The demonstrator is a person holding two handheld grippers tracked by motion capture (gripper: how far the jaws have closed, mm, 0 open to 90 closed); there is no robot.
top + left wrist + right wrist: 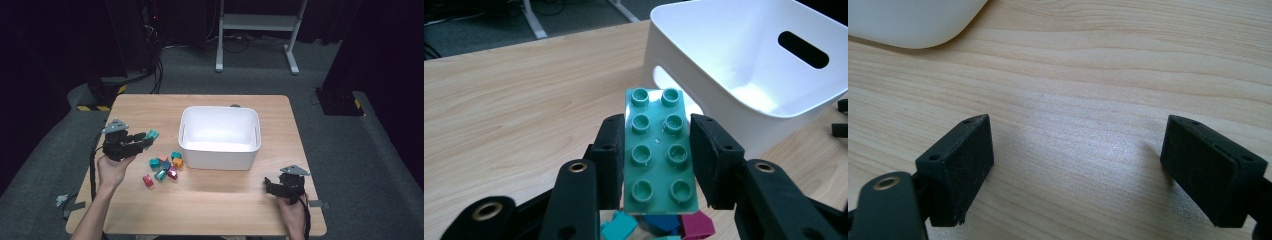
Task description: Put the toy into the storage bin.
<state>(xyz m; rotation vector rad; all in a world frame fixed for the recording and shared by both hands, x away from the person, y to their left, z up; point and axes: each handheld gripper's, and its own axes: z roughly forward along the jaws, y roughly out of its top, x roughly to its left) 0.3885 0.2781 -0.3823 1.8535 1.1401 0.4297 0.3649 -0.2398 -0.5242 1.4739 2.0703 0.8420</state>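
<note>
A long teal studded brick is pinched between the pads of my left gripper, studs up, raised above the table. From above, the left gripper is left of the white bin, and the teal brick pokes out of its tip. Below it lies a pile of small bricks in teal, red, orange, blue and magenta. My right gripper rests low over bare wood with its jaws wide apart and nothing between them. In the high view the right gripper sits near the table's front right.
The white bin has handle slots and nothing in the part of its inside that shows. A corner of the bin appears at the upper left of the right gripper view. Beyond the wooden table stand a white frame and dark equipment.
</note>
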